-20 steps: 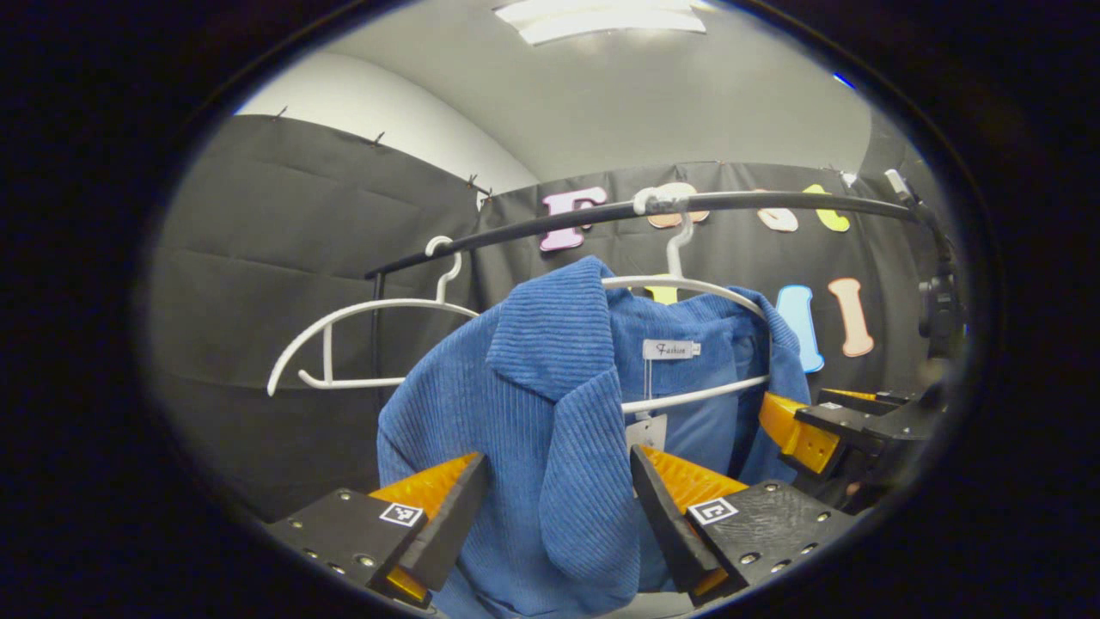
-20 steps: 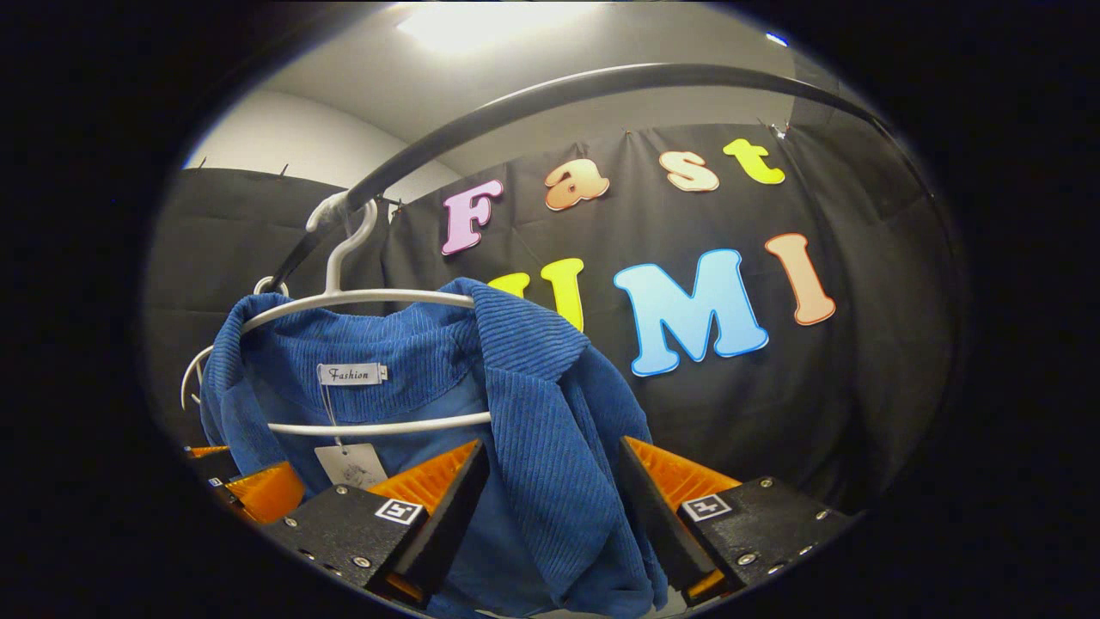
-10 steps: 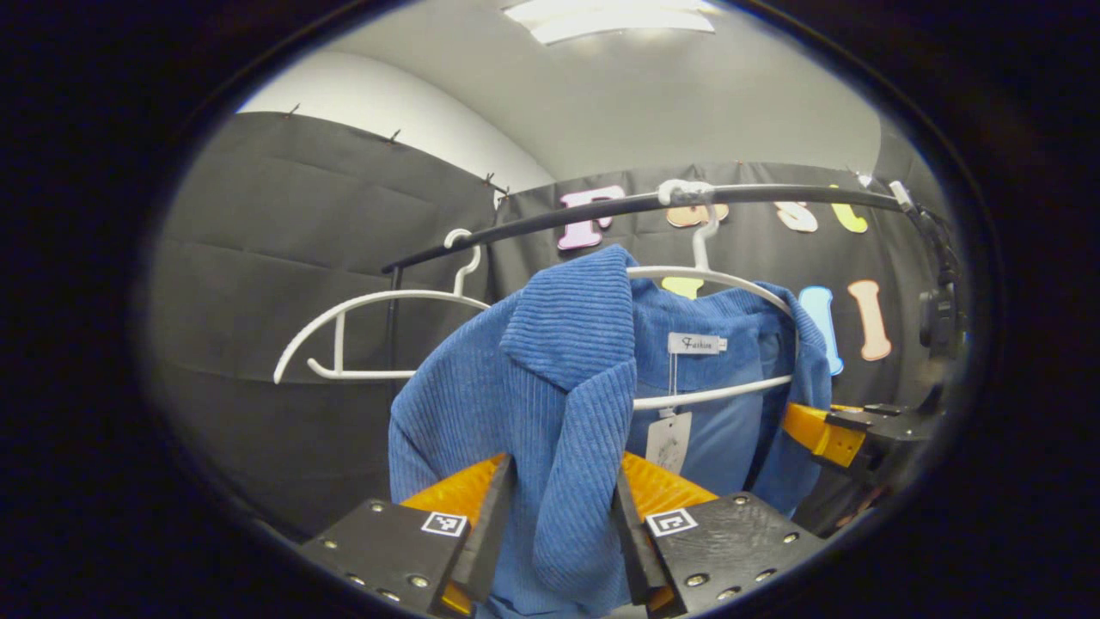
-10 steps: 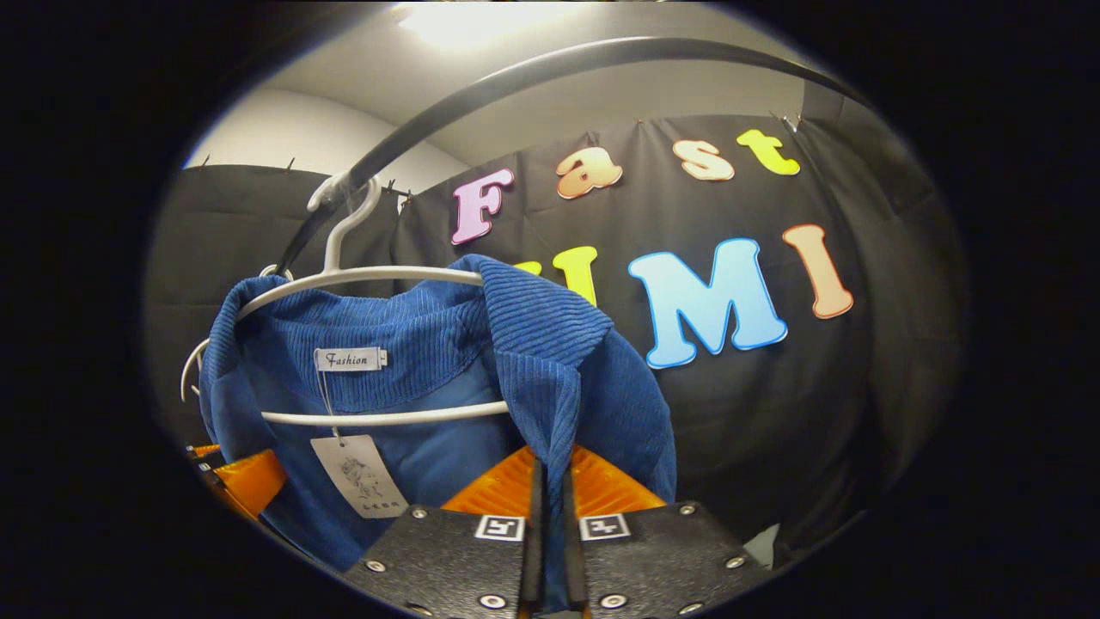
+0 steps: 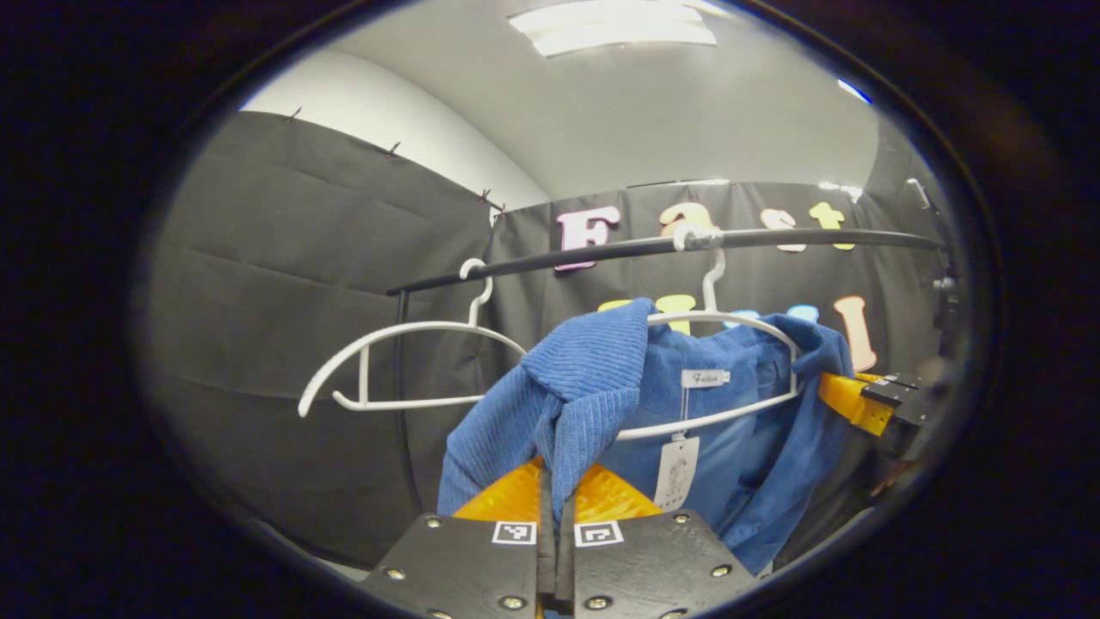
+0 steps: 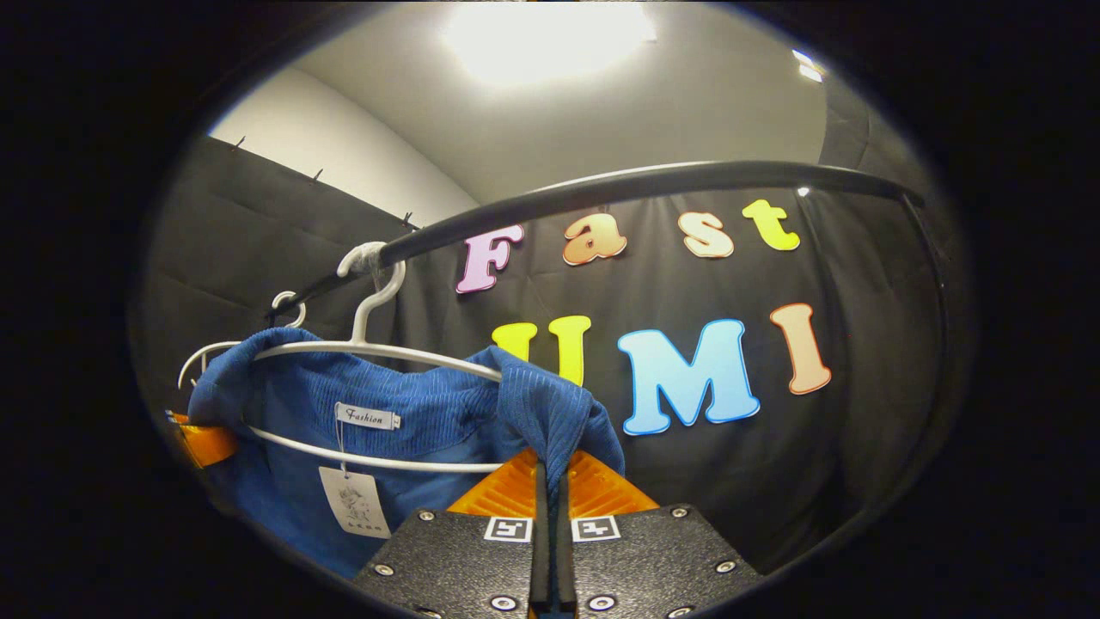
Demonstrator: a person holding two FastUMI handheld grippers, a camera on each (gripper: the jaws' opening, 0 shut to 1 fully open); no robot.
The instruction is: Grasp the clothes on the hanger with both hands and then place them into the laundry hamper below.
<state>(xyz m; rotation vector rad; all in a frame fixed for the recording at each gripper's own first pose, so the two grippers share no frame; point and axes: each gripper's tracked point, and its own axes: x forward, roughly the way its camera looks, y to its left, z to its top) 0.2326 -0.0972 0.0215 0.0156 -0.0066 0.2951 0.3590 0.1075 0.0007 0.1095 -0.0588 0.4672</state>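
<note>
- Up on a thin white hanger (image 5: 730,320), hooked over the curved black rail (image 5: 601,251), hangs the blue ribbed corduroy jacket (image 5: 593,378); a paper tag (image 5: 677,471) dangles inside its collar.
- Clamped on the jacket's one front edge, the left gripper (image 5: 556,550) has its fingers pressed together with a fold of cloth between them.
- Equally clenched, the right gripper (image 6: 550,550) pinches the opposite front edge.
- An empty white hanger (image 5: 404,361) hangs further along the rail.
- A second ago both grippers stood wide apart around the cloth; since then each has closed, and the jacket's shoulders now sag lower on the hanger.
</note>
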